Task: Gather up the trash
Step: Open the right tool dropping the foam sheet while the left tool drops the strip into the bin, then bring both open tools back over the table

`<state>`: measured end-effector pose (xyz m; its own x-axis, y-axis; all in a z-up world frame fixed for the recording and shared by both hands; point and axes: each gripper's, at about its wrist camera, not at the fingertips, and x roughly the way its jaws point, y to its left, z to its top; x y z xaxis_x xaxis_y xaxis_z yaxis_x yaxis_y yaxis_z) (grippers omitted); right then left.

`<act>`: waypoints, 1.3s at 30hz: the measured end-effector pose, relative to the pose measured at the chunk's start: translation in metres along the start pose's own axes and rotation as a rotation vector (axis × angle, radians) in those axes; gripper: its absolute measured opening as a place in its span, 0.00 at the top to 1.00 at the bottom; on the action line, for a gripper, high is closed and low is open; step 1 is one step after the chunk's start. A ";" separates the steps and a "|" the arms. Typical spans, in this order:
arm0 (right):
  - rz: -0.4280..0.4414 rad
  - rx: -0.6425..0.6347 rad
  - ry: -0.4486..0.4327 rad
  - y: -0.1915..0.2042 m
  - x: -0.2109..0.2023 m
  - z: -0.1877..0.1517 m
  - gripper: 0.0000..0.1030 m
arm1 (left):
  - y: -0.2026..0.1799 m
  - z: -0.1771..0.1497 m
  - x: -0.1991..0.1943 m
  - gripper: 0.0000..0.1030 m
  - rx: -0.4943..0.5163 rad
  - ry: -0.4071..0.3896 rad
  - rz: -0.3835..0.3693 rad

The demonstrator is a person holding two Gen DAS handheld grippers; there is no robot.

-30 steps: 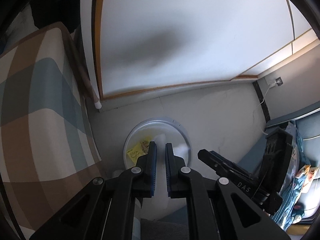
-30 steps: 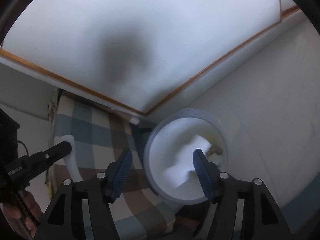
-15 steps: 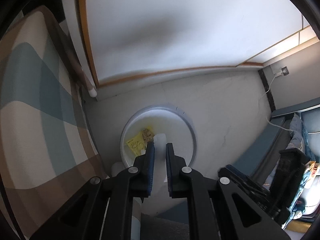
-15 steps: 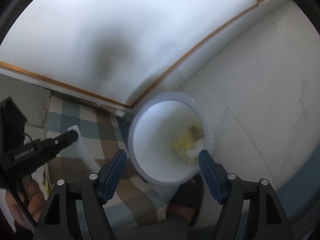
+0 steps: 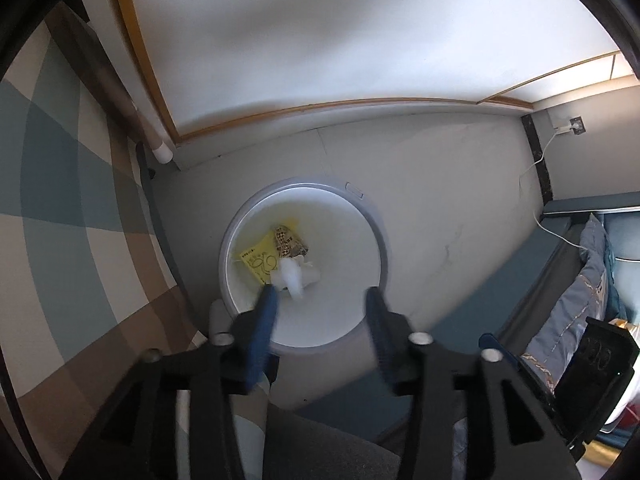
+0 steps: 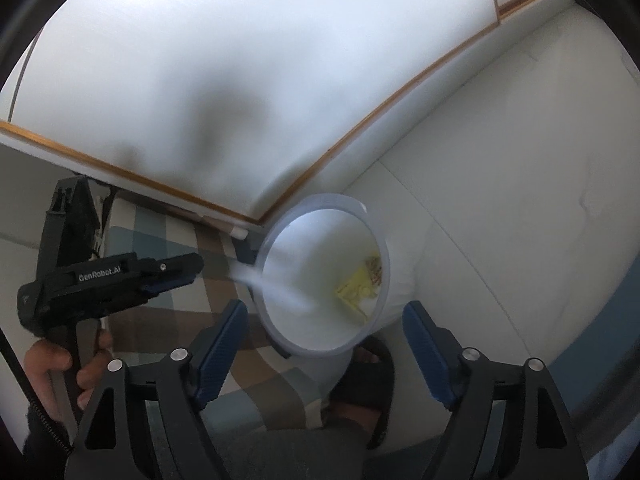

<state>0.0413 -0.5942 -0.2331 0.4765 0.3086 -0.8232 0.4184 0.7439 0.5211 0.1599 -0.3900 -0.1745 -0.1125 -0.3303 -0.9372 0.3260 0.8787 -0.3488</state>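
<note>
The big white floor point(image 5: 440, 208) fills most of the view, with a checked mat point(image 5: 60, 200) on the left and blue bedding point(image 5: 580, 280) far right. A white wall panel with a wood edge point(image 5: 320, 40) stands at the far side.

In the middle sits the round white trash bin point(image 5: 372, 236). It stands open on the floor, near the mat.

The left gripper point(image 5: 320, 300) hangs over the near rim of the bin and points down into it. Its jaws are opening, and nothing is pinched between them. A white scrap point(image 5: 290, 276), blurry as if it is dropping, sits just past the left blue pad and over the inside of the bin. In the right wrist view it shows as a white streak point(image 6: 272, 286) going into the bin's mouth.

The right gripper point(image 6: 322, 322) is near the bin's near rim too. Its jaws are opening and hold nothing.

At the bottom of the bin lie a yellow paper point(image 5: 260, 258) and a small brown checked wrapper point(image 5: 290, 240), touching each other.

To do this step well, I think the left gripper should stay over the middle of the bin, not the rim, until the scrap is all the way in. The jaws should go wide so the scrap does not stick to a pad. The right gripper should keep off the rim so the bin does not tip. Then look around for more trash.
</note>
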 end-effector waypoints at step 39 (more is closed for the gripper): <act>0.080 -0.103 -0.217 0.080 -0.103 -0.021 0.17 | 0.016 -0.083 -0.137 0.32 0.173 -0.471 0.103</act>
<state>0.0095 -0.5539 -0.1112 0.6642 0.2432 -0.7069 0.2969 0.7820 0.5480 0.1030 -0.3017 -0.0525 0.3503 -0.3998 -0.8470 0.4686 0.8578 -0.2111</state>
